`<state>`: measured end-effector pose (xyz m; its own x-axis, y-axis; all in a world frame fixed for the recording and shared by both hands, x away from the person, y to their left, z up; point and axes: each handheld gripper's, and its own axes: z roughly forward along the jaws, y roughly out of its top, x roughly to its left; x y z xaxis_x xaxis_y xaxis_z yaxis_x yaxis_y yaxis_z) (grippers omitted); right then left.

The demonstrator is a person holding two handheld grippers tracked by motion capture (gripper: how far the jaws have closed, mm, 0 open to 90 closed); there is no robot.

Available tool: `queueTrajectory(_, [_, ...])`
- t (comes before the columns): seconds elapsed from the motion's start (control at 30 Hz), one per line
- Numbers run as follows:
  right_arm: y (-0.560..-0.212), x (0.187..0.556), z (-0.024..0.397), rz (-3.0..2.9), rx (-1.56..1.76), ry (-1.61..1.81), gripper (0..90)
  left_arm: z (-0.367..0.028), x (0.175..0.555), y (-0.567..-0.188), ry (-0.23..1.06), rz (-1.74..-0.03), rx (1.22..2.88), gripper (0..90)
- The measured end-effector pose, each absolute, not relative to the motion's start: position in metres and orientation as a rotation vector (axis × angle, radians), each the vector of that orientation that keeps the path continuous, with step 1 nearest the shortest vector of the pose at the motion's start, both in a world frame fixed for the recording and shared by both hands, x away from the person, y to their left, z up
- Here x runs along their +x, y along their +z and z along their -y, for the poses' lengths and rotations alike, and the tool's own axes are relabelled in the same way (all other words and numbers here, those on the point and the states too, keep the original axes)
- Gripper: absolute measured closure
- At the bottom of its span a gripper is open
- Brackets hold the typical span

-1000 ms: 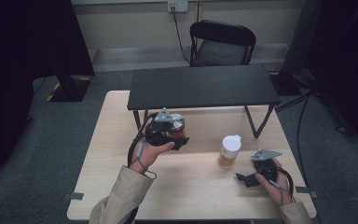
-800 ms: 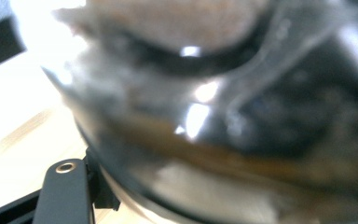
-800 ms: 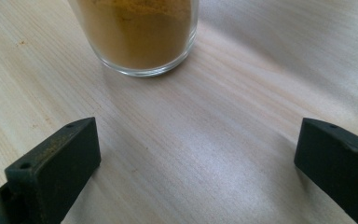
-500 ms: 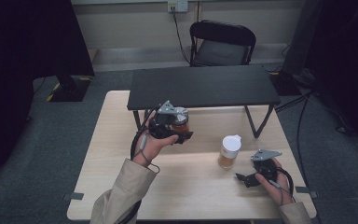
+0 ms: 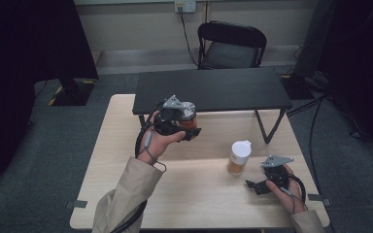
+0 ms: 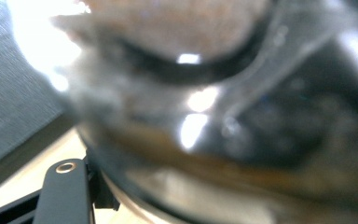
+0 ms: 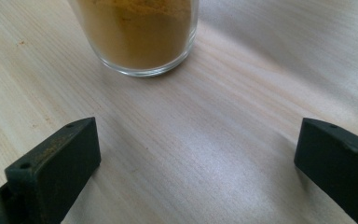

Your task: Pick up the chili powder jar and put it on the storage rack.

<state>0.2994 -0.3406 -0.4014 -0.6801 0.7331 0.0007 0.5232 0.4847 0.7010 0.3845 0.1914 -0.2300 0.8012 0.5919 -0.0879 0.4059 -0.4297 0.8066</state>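
- Pale wood worktop [image 5: 199, 194] stands on grey carpet, with a dark low shelf [image 5: 213, 90] across its far half and a black chair [image 5: 230, 46] behind that.
- Nearest, at the right edge, the right gripper [image 5: 258, 186] rests low on the wood in the right hand [image 5: 284, 187]. In the right gripper view its jaws stand wide apart with nothing between them, only bare wood.
- Just beyond those jaws stands a white-capped jar [image 5: 238, 158] of yellow-brown powder, upright and untouched; its glass base [image 7: 142, 35] sits ahead of the open jaws.
- Farther left and higher, the left hand [image 5: 158, 145] holds the left gripper [image 5: 187, 127] up off the worktop, at the shelf's front edge.
- Its jaws are clamped on a second jar [image 5: 188, 115], silver-lidded with reddish contents. That jar hangs in the air, level with the shelf top rather than on anything.
- In the left gripper view the held jar [image 6: 205, 116] is a close blur of glass; how squarely it is gripped I cannot tell.
- Step in hand, as I judge it: lifting the gripped jar from the worktop toward the shelf.
- Next move calls for clearing the shelf edge, carrying the jar over the dark top, lowering it upright, then easing the jaws off.
- Tilt is the risk: a jar set down crooked could topple when released.
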Motion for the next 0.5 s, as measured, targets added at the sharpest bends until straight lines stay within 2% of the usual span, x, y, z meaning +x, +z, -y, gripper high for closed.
queueTrajectory(0.5, [-0.401, 0.299, 0.341, -2.436, 1.063, 0.997, 0.0, -0.179, 0.394, -0.213, 0.275, -0.731, 2.086, 30.4])
